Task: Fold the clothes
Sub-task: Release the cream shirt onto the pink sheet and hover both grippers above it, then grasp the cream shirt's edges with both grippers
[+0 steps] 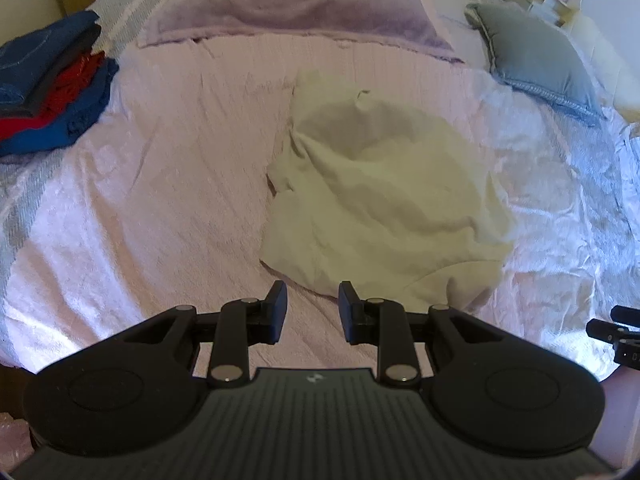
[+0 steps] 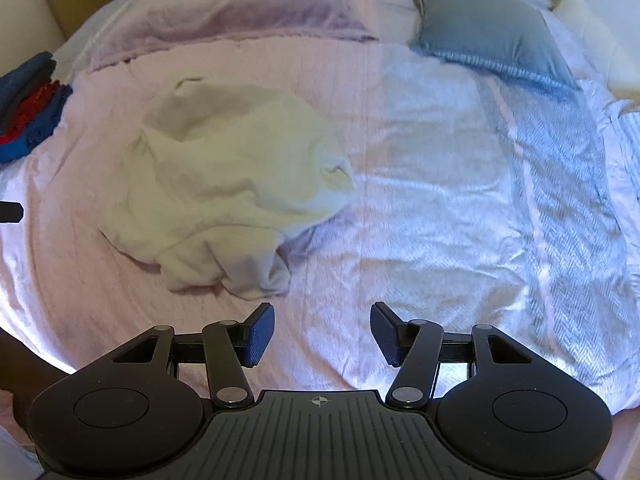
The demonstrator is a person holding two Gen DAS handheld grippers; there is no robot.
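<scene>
Both tongs, left [image 1: 313, 312] and right [image 2: 322, 334], hang spread and empty, crumpled white garment [image 1: 384, 200] at twelve o'clock on the bed [image 1: 160, 184].

Left tongs [image 1: 313, 312] narrowly parted, right tongs [image 2: 322, 334] wider, both empty, angled downward.

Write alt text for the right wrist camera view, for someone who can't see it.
A crumpled white garment lies on a pale pink bedspread, just beyond the open, empty right claw. A grey pillow sits at upper right, and folded blue and red clothes are stacked at the left edge.
</scene>
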